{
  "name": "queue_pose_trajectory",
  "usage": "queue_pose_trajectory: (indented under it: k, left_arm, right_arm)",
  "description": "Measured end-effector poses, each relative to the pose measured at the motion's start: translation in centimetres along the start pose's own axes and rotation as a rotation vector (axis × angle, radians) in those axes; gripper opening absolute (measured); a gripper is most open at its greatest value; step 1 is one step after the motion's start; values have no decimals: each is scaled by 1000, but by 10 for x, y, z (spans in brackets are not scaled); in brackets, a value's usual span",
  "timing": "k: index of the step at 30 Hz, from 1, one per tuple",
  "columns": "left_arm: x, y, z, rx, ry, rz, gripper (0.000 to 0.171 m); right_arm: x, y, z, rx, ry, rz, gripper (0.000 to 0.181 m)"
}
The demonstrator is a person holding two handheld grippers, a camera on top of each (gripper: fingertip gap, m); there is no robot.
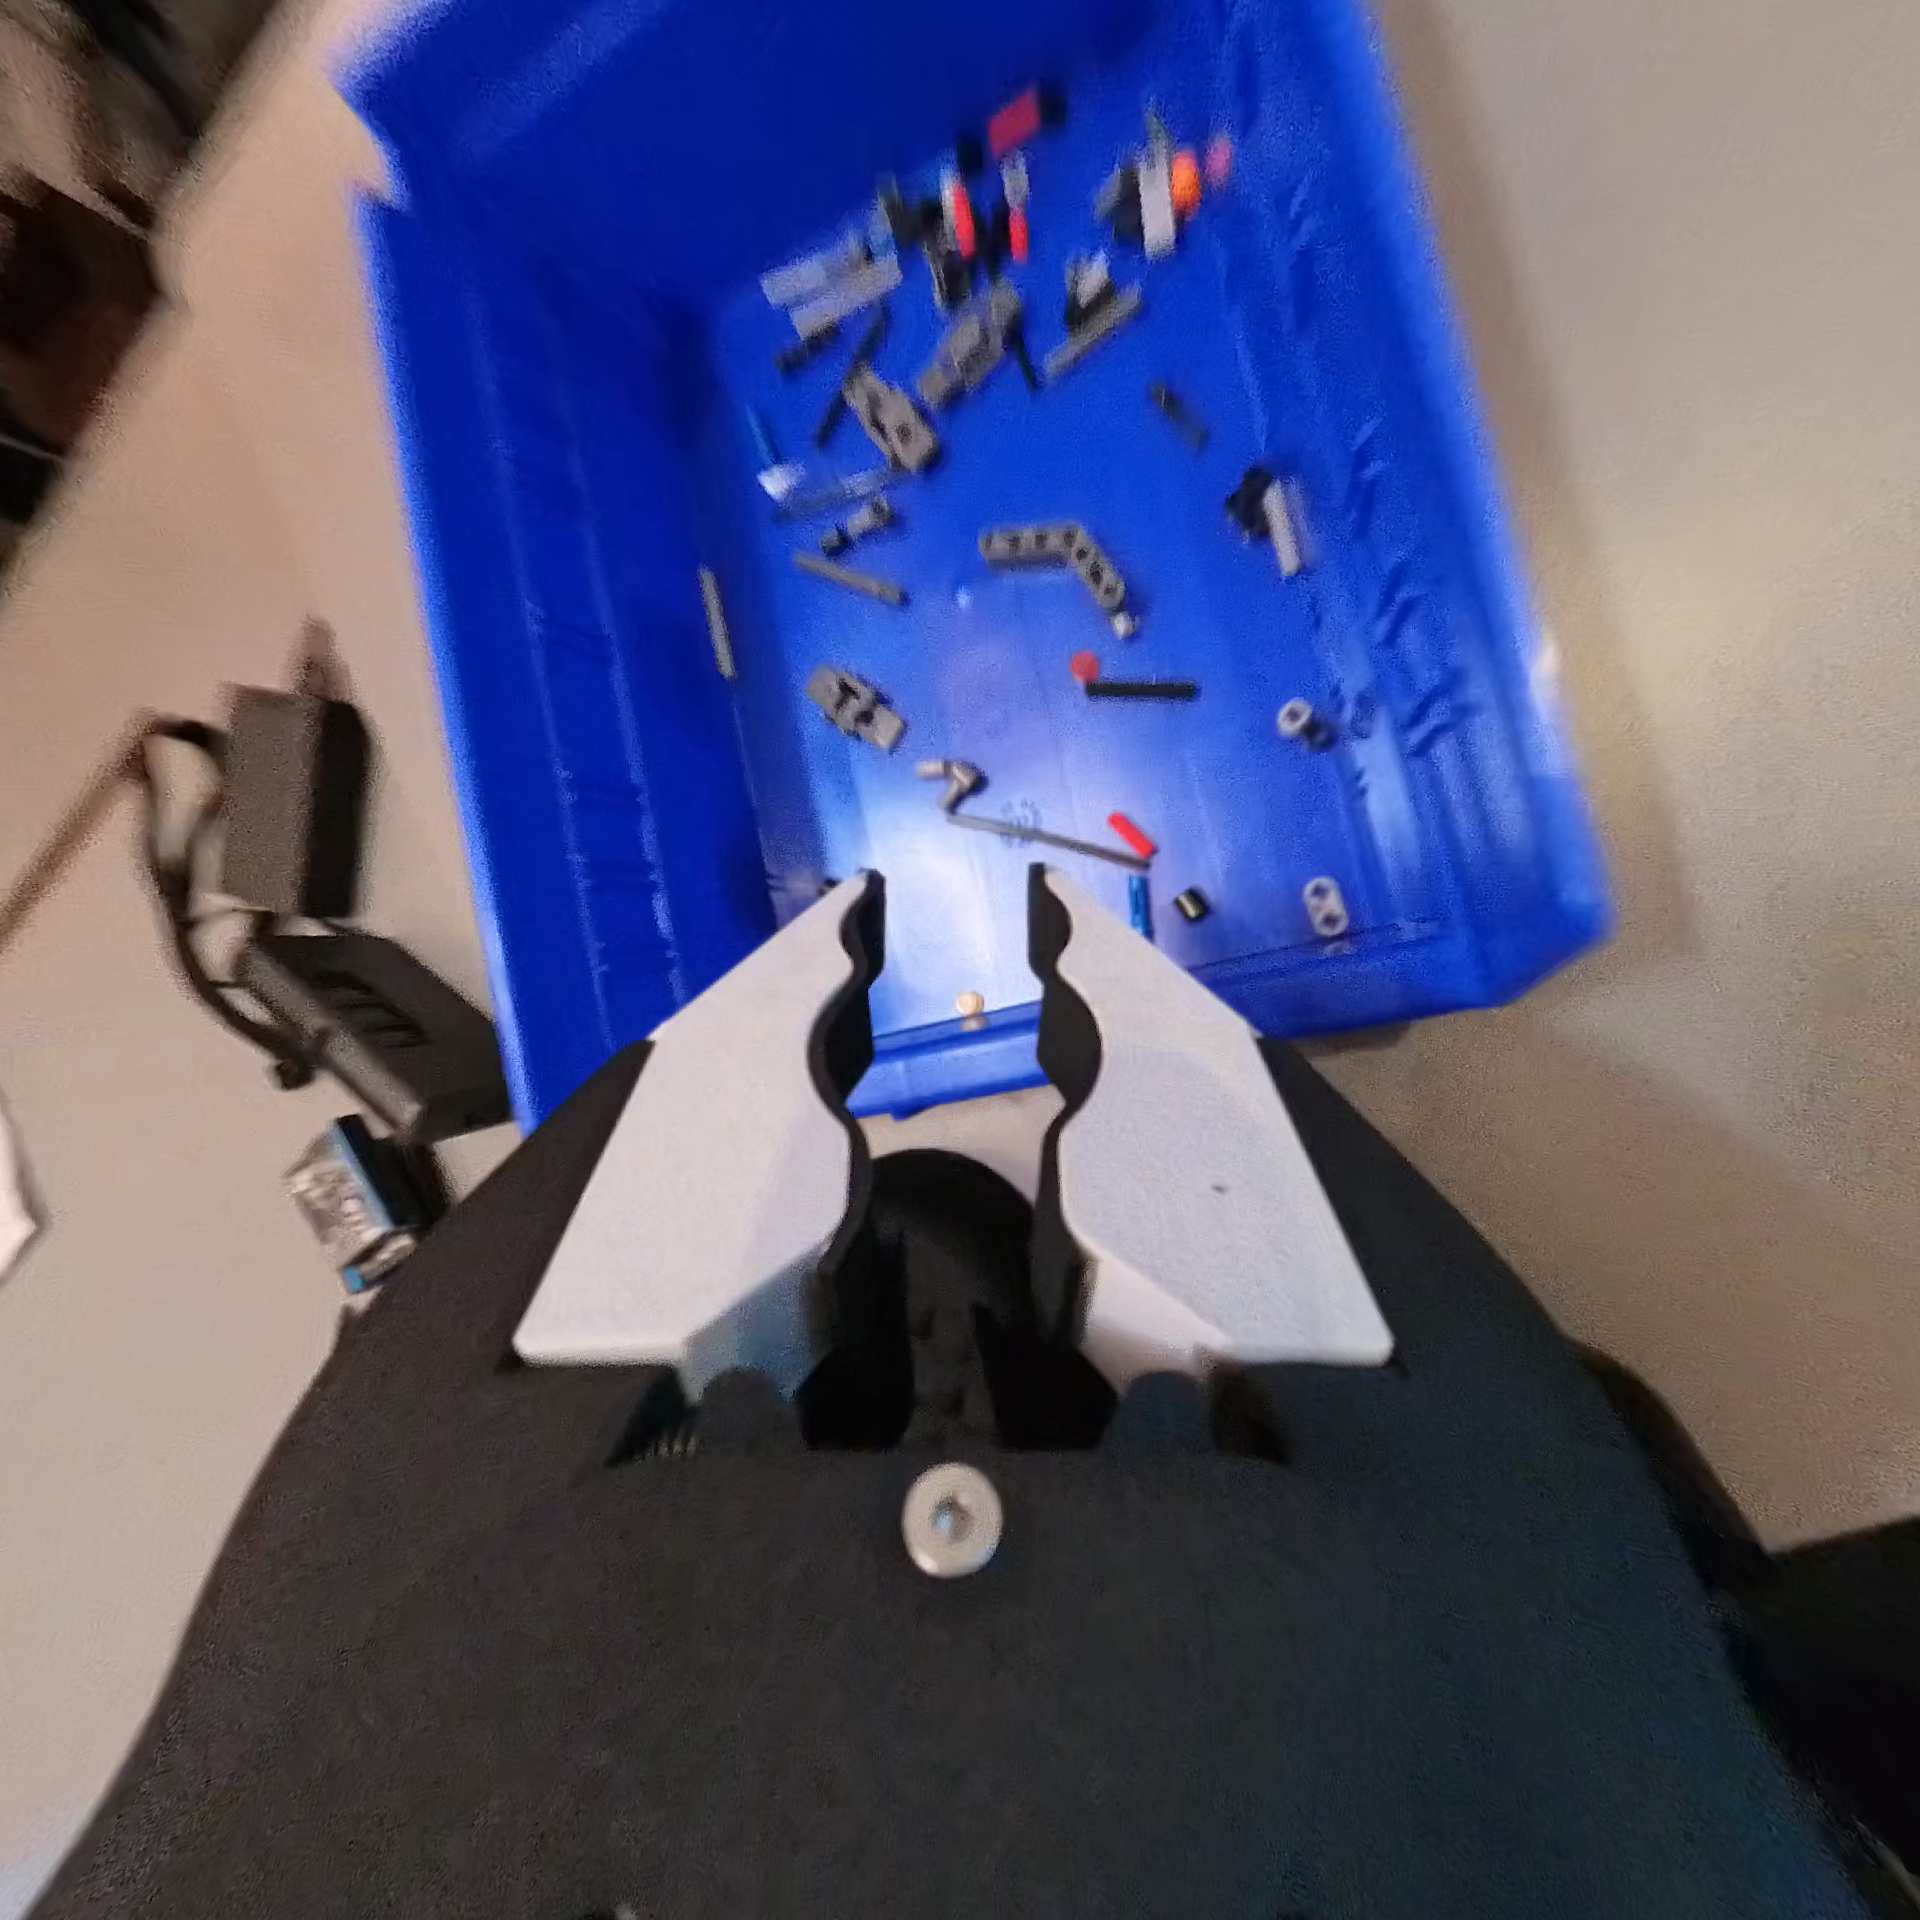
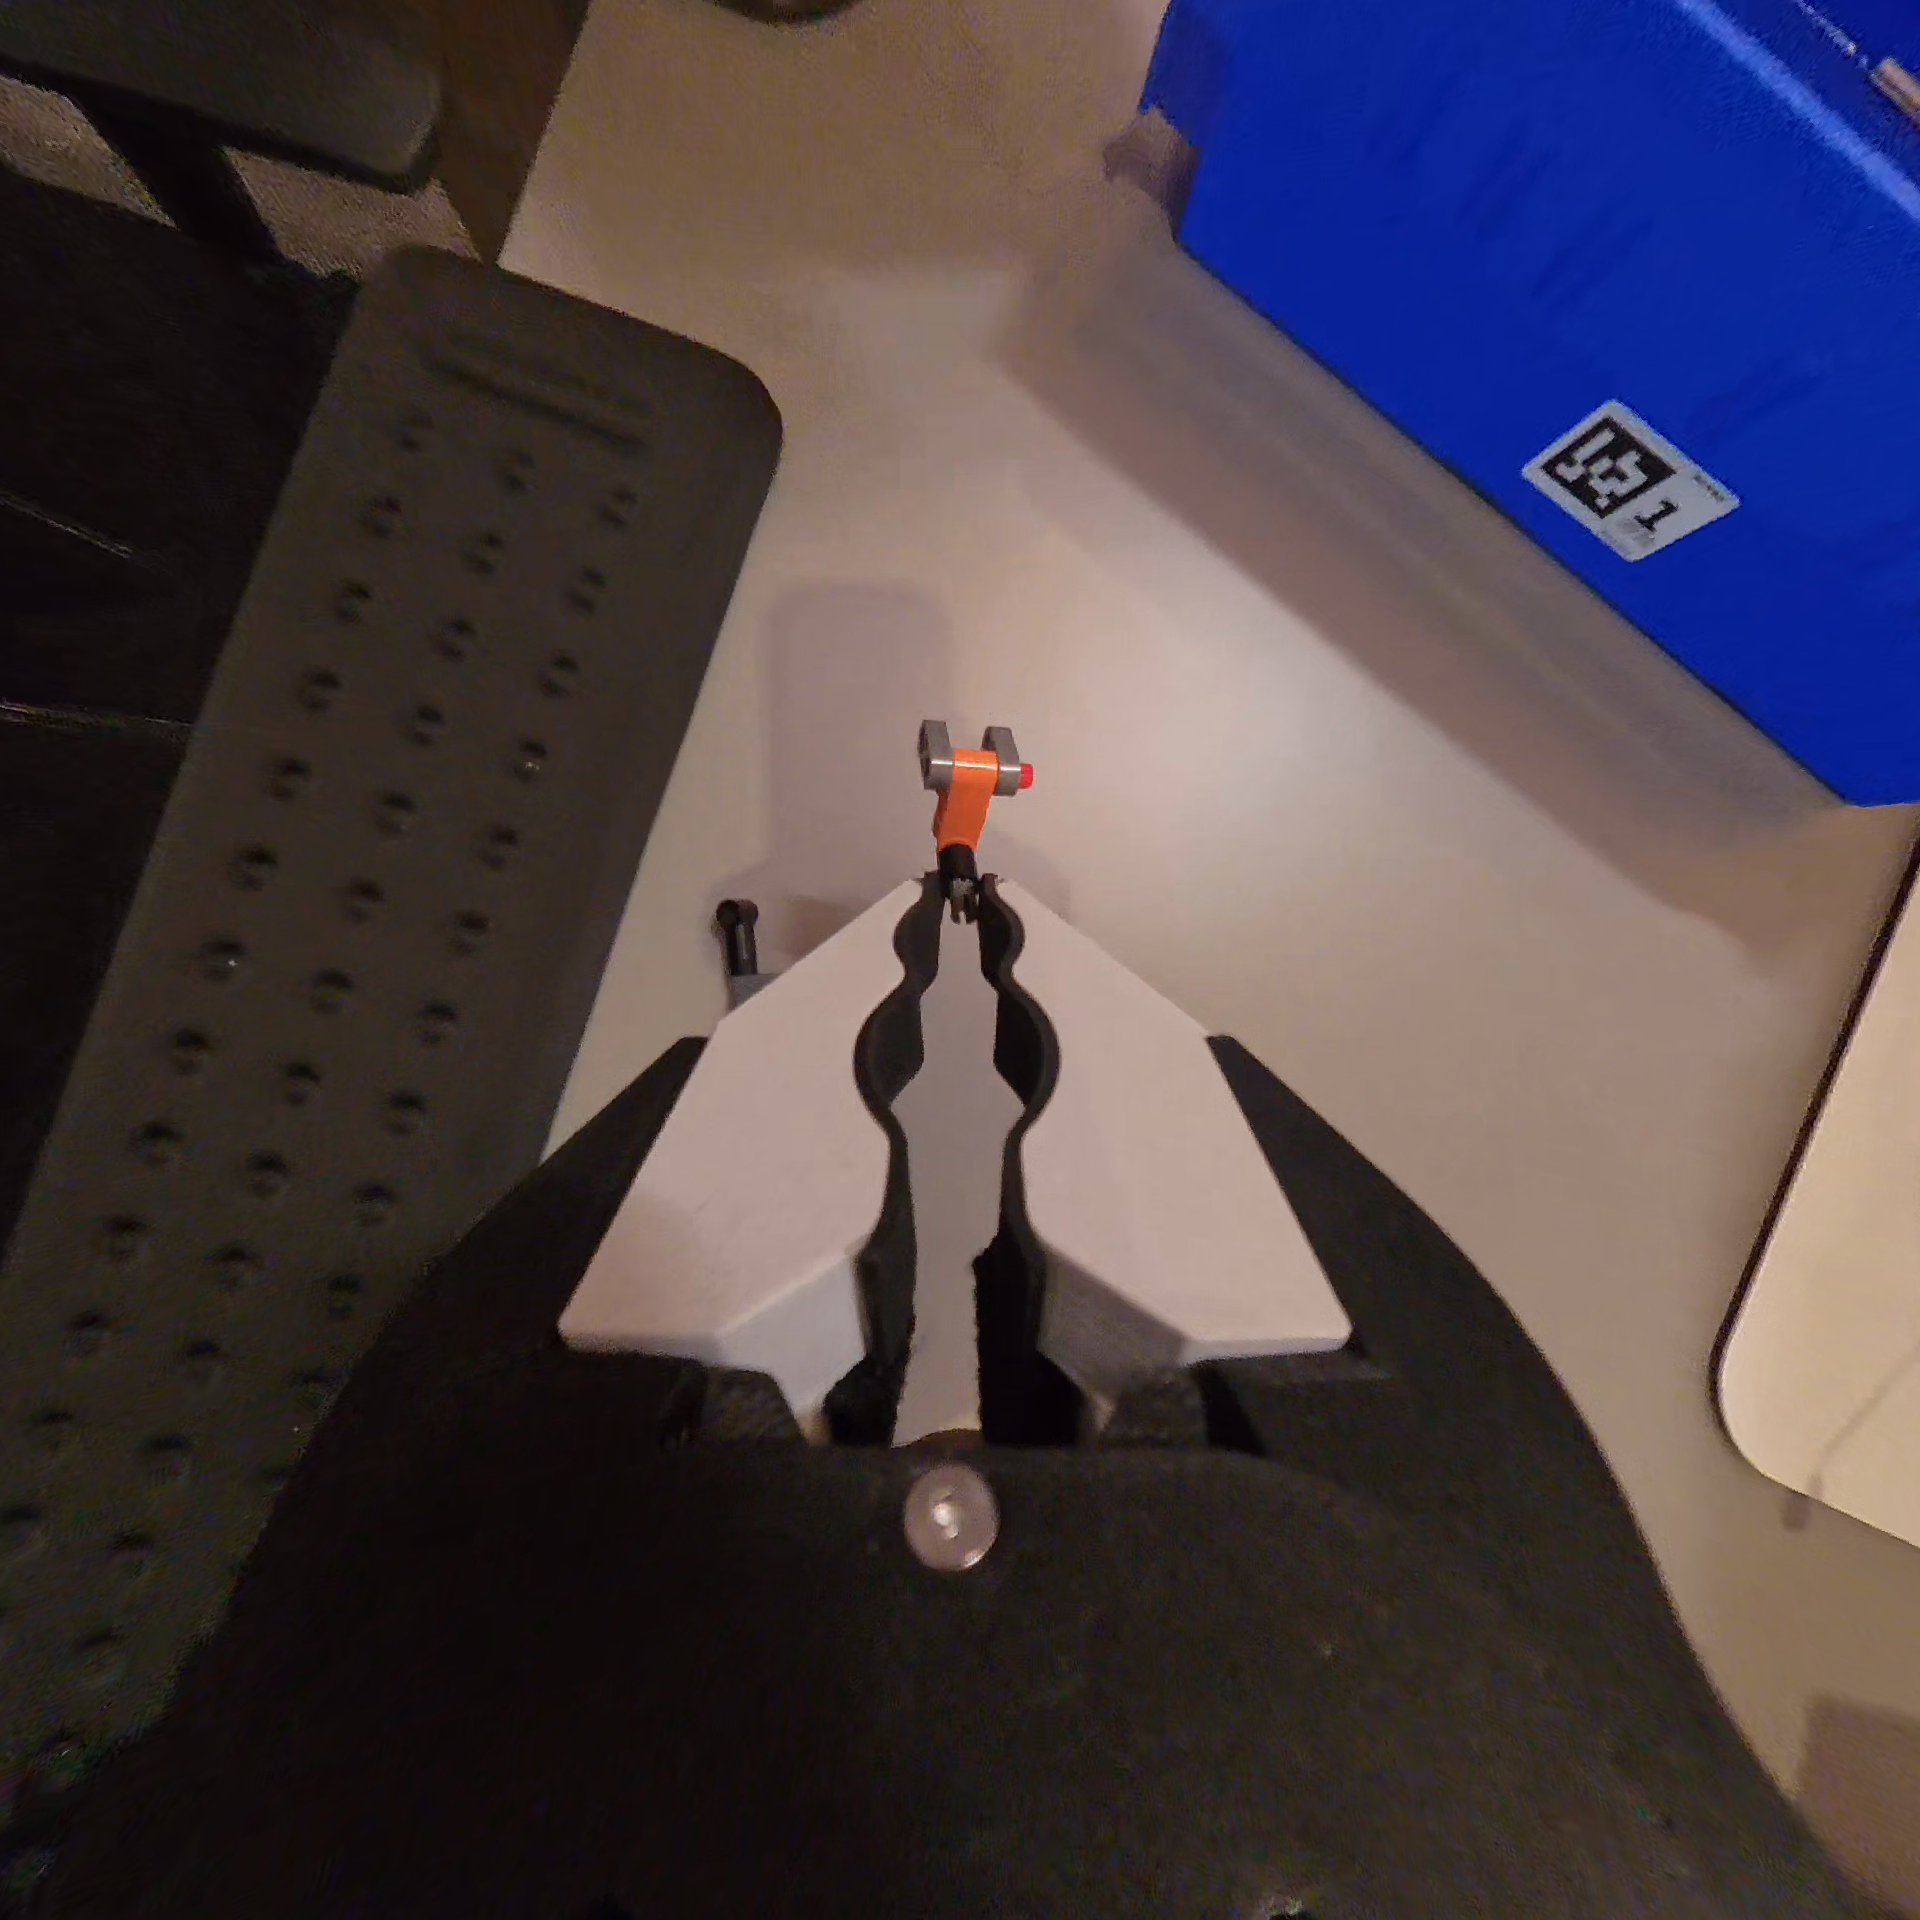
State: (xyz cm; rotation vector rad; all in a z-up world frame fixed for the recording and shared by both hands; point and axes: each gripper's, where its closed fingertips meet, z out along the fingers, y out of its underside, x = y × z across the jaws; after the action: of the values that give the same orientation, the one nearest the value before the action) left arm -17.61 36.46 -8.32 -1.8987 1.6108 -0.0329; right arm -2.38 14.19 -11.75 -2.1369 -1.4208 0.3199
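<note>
In the left wrist view my left gripper (image 1: 954, 883) is open and empty, held above the near end of a blue plastic bin (image 1: 582, 644). Many small grey, black and red building pieces lie scattered on the bin floor, among them a bent grey beam (image 1: 1060, 561), a black rod (image 1: 1143, 689) and a thin grey axle (image 1: 1039, 834) just past my fingertips. In the right wrist view my right gripper (image 2: 961, 888) is shut on a small assembly (image 2: 971, 795): an orange connector on a black pin, with two grey pieces and a red pin end on top. It is held above the pale table.
A dark perforated panel (image 2: 395, 790) lies to the left of the right gripper. A loose black pin (image 2: 738, 930) lies on the table by the left fingertip. The blue bin's outer wall, with a marker sticker (image 2: 1626, 483), is at upper right. Black devices and cables (image 1: 312, 935) lie left of the bin. Some 25 cm of space lies between my two pairs of fingers. The thin grey axle (image 1: 1039, 834) is closer to my left gripper, around 10 cm from its tips; the right tips are 30 cm off. My left gripper is the nearer one to the black rod (image 1: 1143, 689): about 11 cm, against 25 cm.
</note>
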Motion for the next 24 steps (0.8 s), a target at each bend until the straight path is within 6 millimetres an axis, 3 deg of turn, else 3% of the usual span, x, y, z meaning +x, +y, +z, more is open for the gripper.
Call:
queue_pose_trajectory:
  k: [3, 7, 13, 24]
  left_arm:
    - [-13, 26, 34, -242, 76, 77, 22]
    - [-17, 40, 62, -402, 156, 181, 20]
    - [-30, 48, 74, -538, 143, 276, 15]
    - [-26, 57, 90, -597, 197, 353, 8]
  right_arm:
    - [0, 7, 2, -3, -11, 14, 4]
    - [0, 11, 4, -2, -27, 16, 4]
    - [0, 14, 8, -4, -38, 22, 4]
    - [-2, 15, 15, 1, -60, 26, 4]
